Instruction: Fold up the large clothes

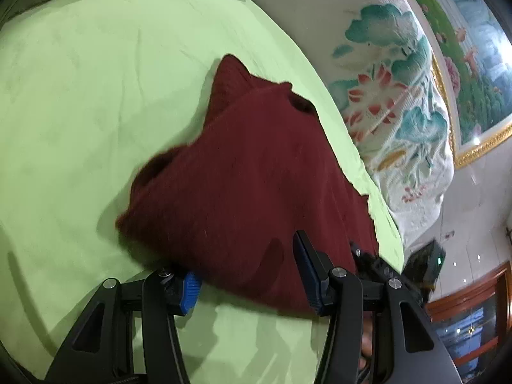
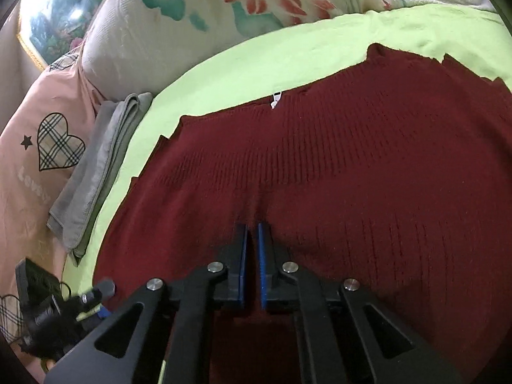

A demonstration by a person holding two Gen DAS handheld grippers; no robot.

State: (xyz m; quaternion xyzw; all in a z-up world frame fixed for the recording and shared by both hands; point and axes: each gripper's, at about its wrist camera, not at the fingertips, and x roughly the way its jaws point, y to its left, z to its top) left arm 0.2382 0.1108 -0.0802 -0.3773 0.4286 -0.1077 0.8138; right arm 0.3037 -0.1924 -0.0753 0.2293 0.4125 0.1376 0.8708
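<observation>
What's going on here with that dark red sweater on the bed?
A person is folding a dark red ribbed knit sweater spread on a light green bedsheet, working with two handheld tongs. The right tongs are nearly closed and look pinched on a ridge of the knit near its middle. The left tongs stand open at the sweater's near edge, gripping nothing. A folded grey towel lies beside it.

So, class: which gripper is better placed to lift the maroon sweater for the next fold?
Right. The right gripper is nearly closed, pinching the maroon sweater mid-body. The left gripper is open, with the sweater's edge lying between its fingers, ungripped.
</observation>
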